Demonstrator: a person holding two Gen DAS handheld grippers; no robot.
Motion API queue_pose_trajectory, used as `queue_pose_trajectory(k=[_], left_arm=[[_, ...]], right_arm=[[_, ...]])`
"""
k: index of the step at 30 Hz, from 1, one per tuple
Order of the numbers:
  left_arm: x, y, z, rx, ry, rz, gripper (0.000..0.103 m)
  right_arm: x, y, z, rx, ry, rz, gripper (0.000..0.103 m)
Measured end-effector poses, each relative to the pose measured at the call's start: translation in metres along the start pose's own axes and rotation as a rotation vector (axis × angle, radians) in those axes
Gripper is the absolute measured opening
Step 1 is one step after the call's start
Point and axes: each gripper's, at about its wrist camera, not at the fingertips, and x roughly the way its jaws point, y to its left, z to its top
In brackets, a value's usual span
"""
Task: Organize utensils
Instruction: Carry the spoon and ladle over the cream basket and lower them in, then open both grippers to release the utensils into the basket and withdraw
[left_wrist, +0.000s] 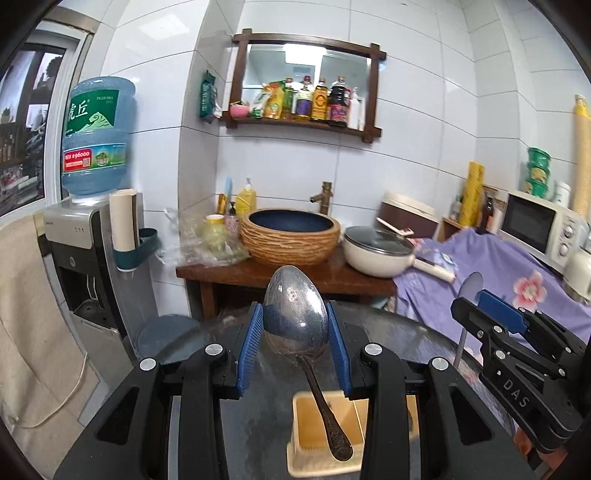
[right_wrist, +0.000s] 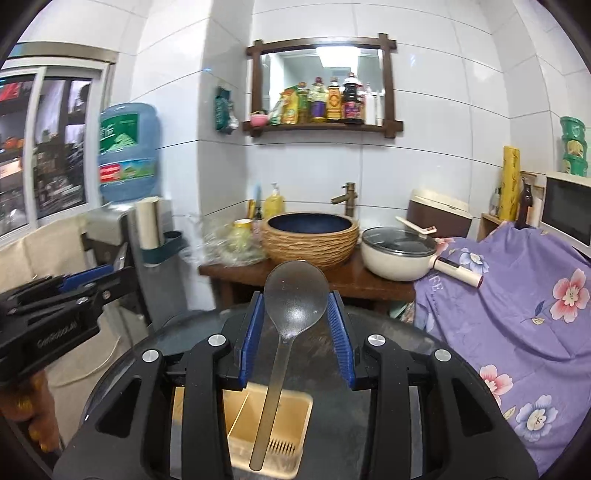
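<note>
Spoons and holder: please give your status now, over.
Left gripper shut on metal spoon, bowl up. Right gripper shut on grey spoon, bowl up. Both handles hang over holder. Nothing in the way.

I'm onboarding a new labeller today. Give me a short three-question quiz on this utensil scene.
1. What does the left gripper hold?
2. True or false: the right gripper grips its spoon by the handle.
3. The holder is: A) beige, B) blue, C) green?

Key: 1. A metal spoon, clamped at its bowl. 2. False, by the bowl; the handle hangs toward the holder. 3. A.
</note>
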Motion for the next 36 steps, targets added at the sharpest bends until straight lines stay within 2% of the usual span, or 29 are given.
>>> queue_pose_trajectory(k=[6, 16, 25, 36], left_arm=[[0.028, -0.005, -0.003, 0.012, -0.02, 0.033, 0.034], [0.04, 0.001, -0.038, 0.01, 0.01, 0.024, 0.034], [0.036, -0.003, -0.056, 0.048, 0.029, 0.003, 0.034], [0.036, -0.004, -0.075, 0.075, 0.079, -0.018, 0.032]], right_arm=[[0.028, 0.003, -0.003, -0.024, -0.027, -0.054, 0.036], [0.033, 0.016, -0.051, -0.125, -0.022, -0.055, 0.036], [0.029, 0.017, -0.079, -0.127, 0.054, -0.011, 0.036], [0.027, 0.014, -0.095, -0.126, 0.165, 0.039, 0.036]])
